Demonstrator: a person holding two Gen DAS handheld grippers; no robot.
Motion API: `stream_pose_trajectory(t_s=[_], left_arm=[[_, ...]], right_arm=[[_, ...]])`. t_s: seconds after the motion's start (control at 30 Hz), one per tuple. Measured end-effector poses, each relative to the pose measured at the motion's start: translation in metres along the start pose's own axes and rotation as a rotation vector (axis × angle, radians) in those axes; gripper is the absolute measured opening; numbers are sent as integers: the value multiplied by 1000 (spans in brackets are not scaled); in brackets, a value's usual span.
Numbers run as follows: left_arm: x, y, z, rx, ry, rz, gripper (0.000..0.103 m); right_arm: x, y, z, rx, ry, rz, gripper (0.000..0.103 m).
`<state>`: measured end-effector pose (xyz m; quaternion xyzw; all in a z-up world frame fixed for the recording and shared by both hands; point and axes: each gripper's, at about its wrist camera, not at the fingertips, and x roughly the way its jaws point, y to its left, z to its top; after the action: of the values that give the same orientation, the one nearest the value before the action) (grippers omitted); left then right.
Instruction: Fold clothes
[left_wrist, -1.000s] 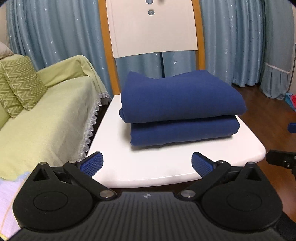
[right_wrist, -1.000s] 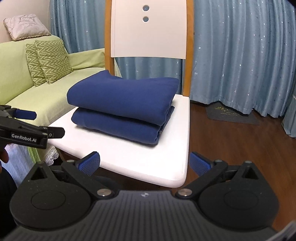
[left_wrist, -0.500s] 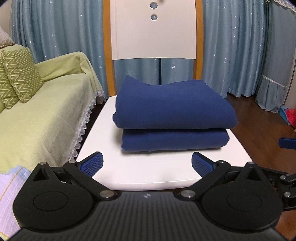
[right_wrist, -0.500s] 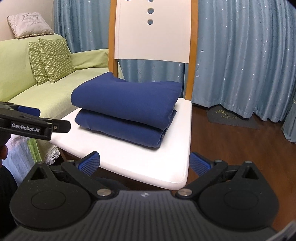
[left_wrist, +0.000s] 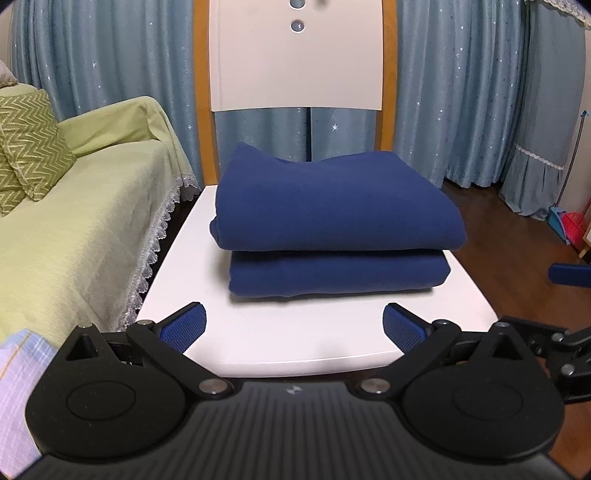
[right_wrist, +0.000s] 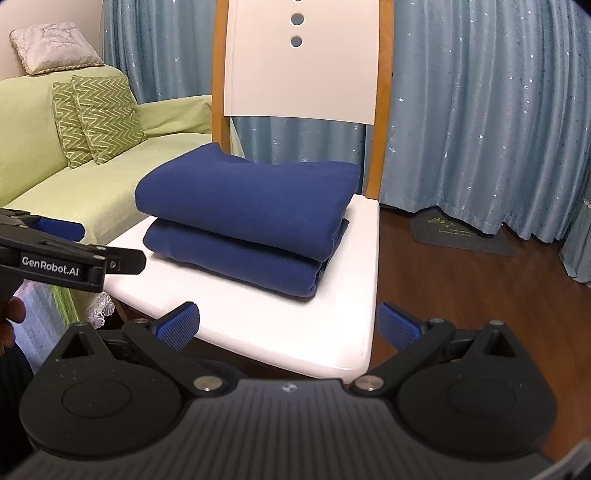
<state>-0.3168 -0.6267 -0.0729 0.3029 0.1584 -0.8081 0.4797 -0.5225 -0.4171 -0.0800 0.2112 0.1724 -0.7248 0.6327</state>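
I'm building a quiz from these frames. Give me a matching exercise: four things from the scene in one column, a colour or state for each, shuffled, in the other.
1. folded garment
2. chair seat
3. sofa cover
4. left gripper

A. white
B. jaws open, holding nothing
C. navy blue
D. light green

Pairs: 1-C, 2-A, 3-D, 4-B

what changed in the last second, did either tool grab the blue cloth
No grab. Both tools, left and right, stayed open and empty; the left one swung to face the chair squarely. The folded cloth lies unmoved on the seat.
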Motion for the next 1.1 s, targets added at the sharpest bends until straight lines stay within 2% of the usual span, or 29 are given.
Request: stream_pose_trajectory(t_s=[0.7,1.1], left_arm=[[-3,-2,-8,15,4,-4,103],[2,-1,0,5,-4,-22,103]], right_arm=[[4,-1,1,14,4,1,102],[3,1,4,13,2,-1,102]])
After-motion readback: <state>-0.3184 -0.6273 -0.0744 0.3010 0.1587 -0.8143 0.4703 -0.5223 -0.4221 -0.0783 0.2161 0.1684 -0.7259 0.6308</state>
